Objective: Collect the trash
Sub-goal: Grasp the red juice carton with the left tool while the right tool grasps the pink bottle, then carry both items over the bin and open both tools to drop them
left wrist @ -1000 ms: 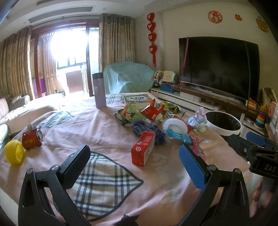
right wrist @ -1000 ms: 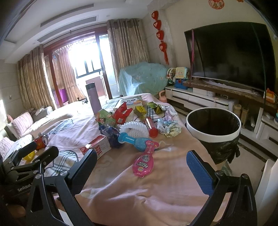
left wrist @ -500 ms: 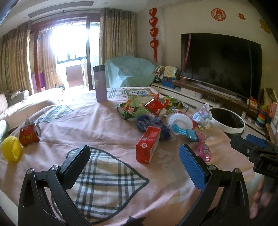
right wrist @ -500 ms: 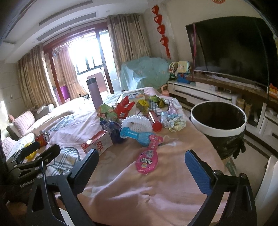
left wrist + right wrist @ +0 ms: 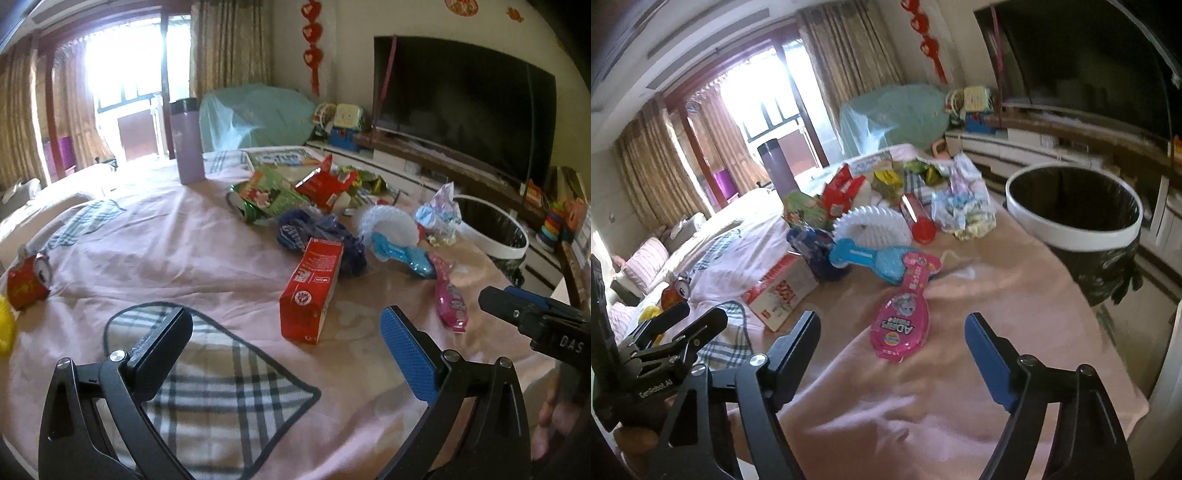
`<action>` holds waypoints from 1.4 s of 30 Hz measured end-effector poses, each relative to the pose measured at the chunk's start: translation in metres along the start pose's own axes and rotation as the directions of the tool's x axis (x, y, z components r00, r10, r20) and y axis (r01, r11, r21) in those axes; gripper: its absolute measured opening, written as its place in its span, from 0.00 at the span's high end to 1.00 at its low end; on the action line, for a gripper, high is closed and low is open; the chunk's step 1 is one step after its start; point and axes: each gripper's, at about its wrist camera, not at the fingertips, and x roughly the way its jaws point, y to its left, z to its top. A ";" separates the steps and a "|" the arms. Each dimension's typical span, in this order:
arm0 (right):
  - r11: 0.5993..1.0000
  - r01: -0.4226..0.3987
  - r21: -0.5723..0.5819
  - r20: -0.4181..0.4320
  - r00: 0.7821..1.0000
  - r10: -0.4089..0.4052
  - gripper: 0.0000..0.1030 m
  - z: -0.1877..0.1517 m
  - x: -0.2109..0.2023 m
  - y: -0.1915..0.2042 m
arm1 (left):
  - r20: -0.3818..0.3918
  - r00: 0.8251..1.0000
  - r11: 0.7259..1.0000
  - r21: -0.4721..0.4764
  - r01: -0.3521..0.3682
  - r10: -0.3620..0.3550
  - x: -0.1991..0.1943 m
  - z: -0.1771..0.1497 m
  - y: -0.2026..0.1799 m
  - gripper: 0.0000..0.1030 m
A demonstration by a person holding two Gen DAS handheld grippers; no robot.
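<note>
Trash lies on a pink-clothed table point(image 5: 192, 258): a red carton point(image 5: 312, 291), also in the right wrist view point(image 5: 781, 291), a pink blister pack point(image 5: 905, 317) point(image 5: 450, 299), a blue wrapper point(image 5: 321, 236), a crumpled pale wrapper point(image 5: 964, 206), green and red snack bags point(image 5: 280, 192). A white-rimmed bin with a black liner point(image 5: 1075, 218) point(image 5: 491, 236) stands off the table's right edge. My left gripper point(image 5: 284, 347) is open and empty, just short of the red carton. My right gripper point(image 5: 892, 347) is open and empty, just short of the pink pack.
A purple flask point(image 5: 187, 142) stands at the table's far side. A white brush with a blue handle point(image 5: 871, 240) and a red tube point(image 5: 916, 218) lie among the trash. A red can point(image 5: 29, 280) and a yellow ball point(image 5: 5, 325) lie at the left. A TV point(image 5: 461, 107) is on the right wall.
Both grippers have moved forward and lower toward the table; the red carton and the pink pack now appear nearer. Both stay open and empty.
</note>
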 end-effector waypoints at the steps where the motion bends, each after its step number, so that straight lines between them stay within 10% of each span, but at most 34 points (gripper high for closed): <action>1: 1.000 0.000 0.007 -0.015 1.000 0.000 0.25 0.000 0.005 -0.002 | -0.006 1.000 1.000 0.008 0.000 0.000 0.005 0.001 -0.001 0.00; 10: 0.999 0.031 0.008 -0.122 0.992 -0.030 0.47 0.000 0.046 -0.009 | -0.092 0.996 0.999 0.028 0.020 -0.017 0.049 0.009 -0.003 0.11; 17: 0.999 0.030 -0.031 -0.125 0.992 -0.033 0.59 -0.003 0.048 -0.009 | -0.172 0.978 0.992 -0.002 0.123 -0.122 0.064 0.003 -0.010 0.71; 42: 0.996 0.043 0.078 0.010 0.999 -0.044 0.59 0.033 -0.011 -0.080 | -0.095 0.947 0.943 0.108 0.316 -0.307 0.023 0.042 -0.108 0.71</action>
